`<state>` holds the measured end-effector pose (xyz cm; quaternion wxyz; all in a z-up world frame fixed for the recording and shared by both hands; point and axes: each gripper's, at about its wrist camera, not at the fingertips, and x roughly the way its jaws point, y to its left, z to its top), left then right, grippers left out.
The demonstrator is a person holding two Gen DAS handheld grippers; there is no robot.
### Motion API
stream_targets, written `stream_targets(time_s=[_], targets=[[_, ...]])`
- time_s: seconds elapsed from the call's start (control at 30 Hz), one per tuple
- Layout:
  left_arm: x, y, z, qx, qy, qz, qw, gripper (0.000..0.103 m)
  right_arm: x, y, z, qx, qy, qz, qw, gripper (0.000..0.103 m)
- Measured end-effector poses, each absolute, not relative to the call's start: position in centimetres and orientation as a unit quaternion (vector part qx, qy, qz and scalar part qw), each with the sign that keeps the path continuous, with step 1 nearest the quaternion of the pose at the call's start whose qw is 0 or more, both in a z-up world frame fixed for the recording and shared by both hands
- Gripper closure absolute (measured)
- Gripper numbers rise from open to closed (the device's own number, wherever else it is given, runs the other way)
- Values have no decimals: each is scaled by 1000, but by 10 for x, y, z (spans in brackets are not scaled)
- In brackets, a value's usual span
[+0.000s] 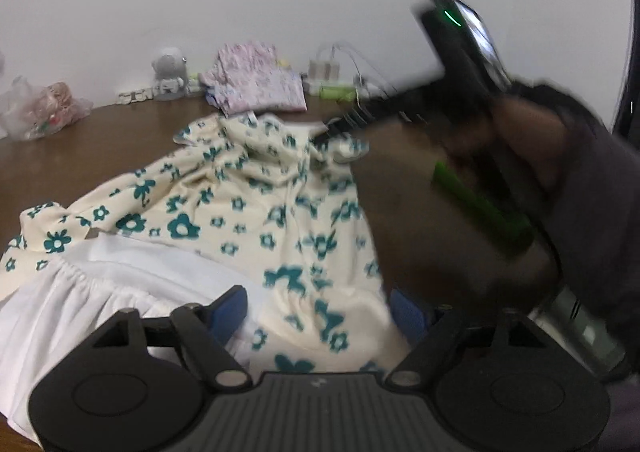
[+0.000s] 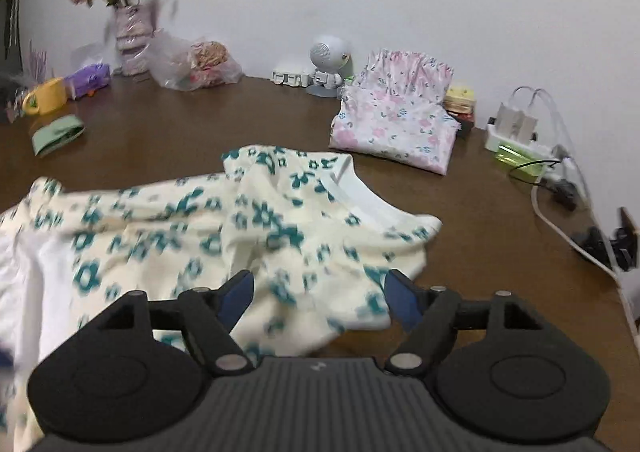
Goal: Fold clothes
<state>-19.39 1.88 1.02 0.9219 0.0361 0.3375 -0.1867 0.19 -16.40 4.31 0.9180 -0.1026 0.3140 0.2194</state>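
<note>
A cream garment with teal flowers [image 1: 248,204] lies crumpled on the brown table [image 1: 100,140], its white lining [image 1: 120,284] showing at the left. My left gripper [image 1: 320,312] is open over its near part, and cloth lies loosely between the blue pads [image 1: 234,308]. In the right wrist view the same garment [image 2: 192,228] spreads out with its white collar [image 2: 360,192] to the right. My right gripper [image 2: 320,298] is open just above the cloth, gripping nothing. The right hand [image 1: 500,132] and its dark sleeve appear blurred in the left wrist view.
A folded pink floral garment [image 2: 396,120] rests at the back. A power strip with chargers [image 2: 516,132] and cables runs along the table's right edge. A small white robot figure [image 2: 326,64], plastic bag [image 2: 196,64], flower vase [image 2: 130,36], yellow mug [image 2: 48,96] and green band [image 2: 56,136] line the back left.
</note>
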Motion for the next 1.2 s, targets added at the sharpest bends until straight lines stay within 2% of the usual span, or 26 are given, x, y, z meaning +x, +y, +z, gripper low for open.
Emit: stream_targets(time_s=[0.03,0.07,0.1,0.17,0.23,0.33,0.47,0.53,0.63,0.73,0.8,0.87,0.9,0.97,1.1,1.13,1.17,1.2], targets=[[-192,22,7,48,351,-186,917,53,10,-161,41,-99,317,215,919,30],[-191,28,6,55,357,-185,914,60,18,-158,39,-96,320,210,919,31],[-192,38,8,58,358,-189,913,63,23,-154,36,-97,326,206,918,35],[-189,56,11,65,365,-188,909,74,30,-147,33,-109,330,199,916,36],[-185,75,13,76,371,-180,908,77,34,-142,28,-123,336,199,912,41],[-172,108,14,98,371,-129,914,76,37,-139,16,-123,364,209,899,47],[-154,147,16,94,365,-55,925,75,12,-151,8,-97,367,236,894,49],[-150,158,15,91,363,-30,927,69,-15,-154,8,-105,365,243,892,50],[-168,172,21,105,346,-23,932,65,-70,-161,9,-118,362,257,888,53],[-188,182,18,114,331,-42,936,55,-128,-173,10,-115,365,271,883,54],[-197,187,19,108,321,-54,939,54,-150,-184,15,-108,372,280,878,55],[-200,187,20,102,307,-68,944,53,-160,-194,24,-103,366,280,881,54],[-201,188,21,98,299,-75,946,51,-162,-197,27,-104,357,275,887,50],[-195,186,20,82,296,-79,948,39,-162,-200,32,-101,332,270,898,42],[-182,182,15,55,309,-75,946,40,-153,-194,23,-92,326,293,894,39],[-182,183,13,51,313,-76,945,47,-151,-191,19,-94,327,301,891,42],[-183,183,11,47,320,-81,943,58,-150,-189,14,-98,331,302,889,47],[-183,184,9,44,329,-85,940,59,-149,-191,11,-99,336,293,890,66]])
